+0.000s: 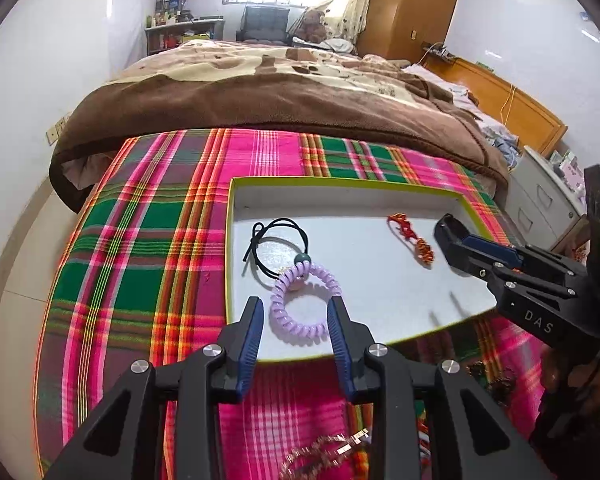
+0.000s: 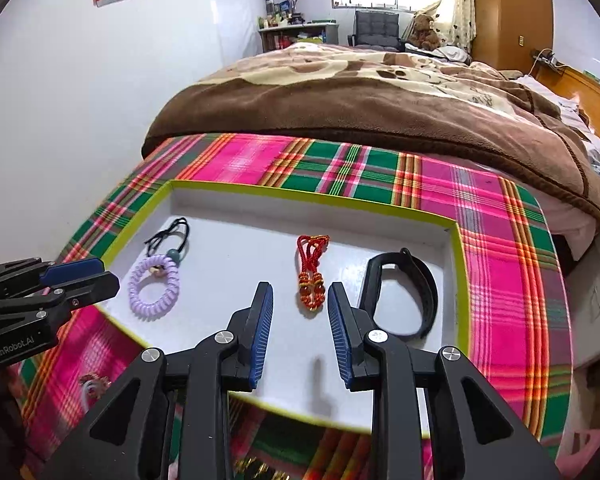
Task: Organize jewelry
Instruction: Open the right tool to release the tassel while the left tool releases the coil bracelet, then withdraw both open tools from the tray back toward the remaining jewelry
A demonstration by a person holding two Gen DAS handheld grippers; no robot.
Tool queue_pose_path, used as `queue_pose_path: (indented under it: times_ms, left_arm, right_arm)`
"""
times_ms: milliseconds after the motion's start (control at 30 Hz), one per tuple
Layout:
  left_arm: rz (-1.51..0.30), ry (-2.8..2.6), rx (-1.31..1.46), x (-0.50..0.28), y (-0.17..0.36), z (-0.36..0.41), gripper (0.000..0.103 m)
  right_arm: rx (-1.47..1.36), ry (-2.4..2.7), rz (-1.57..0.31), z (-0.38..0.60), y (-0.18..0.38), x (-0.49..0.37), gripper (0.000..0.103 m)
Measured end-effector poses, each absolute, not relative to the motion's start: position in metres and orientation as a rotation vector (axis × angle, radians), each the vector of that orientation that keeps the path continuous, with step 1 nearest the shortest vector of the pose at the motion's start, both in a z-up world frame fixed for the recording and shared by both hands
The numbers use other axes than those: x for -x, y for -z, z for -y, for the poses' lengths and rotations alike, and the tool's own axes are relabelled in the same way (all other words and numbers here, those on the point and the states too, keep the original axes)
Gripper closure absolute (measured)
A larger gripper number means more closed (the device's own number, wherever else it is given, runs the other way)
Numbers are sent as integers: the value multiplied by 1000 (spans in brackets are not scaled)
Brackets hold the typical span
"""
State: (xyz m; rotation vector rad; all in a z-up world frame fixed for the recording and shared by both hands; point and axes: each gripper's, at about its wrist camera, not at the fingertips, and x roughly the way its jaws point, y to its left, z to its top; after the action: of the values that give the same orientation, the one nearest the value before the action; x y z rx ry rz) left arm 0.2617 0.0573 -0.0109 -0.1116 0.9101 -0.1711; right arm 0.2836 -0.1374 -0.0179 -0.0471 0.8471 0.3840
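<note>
The purple coil and red charm are laid apart in the tray (for sorting), so the left gripper and right gripper are kept open, empty.

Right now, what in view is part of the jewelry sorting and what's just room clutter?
Job:
tray
purple coil band
black hair tie
red tassel charm
black strap
gold chain, on the plaid cloth outside the tray

Lying about:
brown blanket
teddy bear
chair
wardrobe
</note>
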Motion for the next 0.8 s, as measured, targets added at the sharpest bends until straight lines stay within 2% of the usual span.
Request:
queue_pose_path:
  times_ms: [300, 333, 367, 433, 800]
  left_arm:
    - [-856, 175, 146, -221, -11, -63, 65]
    - [-849, 174, 153, -215, -13, -65, 65]
    - [-841, 173, 159, -210, -15, -66, 65]
    - [-830, 174, 166, -199, -18, -68, 65]
    - [-808, 163, 210, -157, -17, -80, 65]
  right_arm:
    - [20, -384, -810, 150, 1, -242, 72]
    - [19, -382, -804, 152, -1, -237, 69]
    - [15, -379, -801, 155, -2, -232, 60]
    - [-3, -378, -792, 160, -4, -223, 55]
    - [-50, -339, -789, 182, 3, -184, 55]
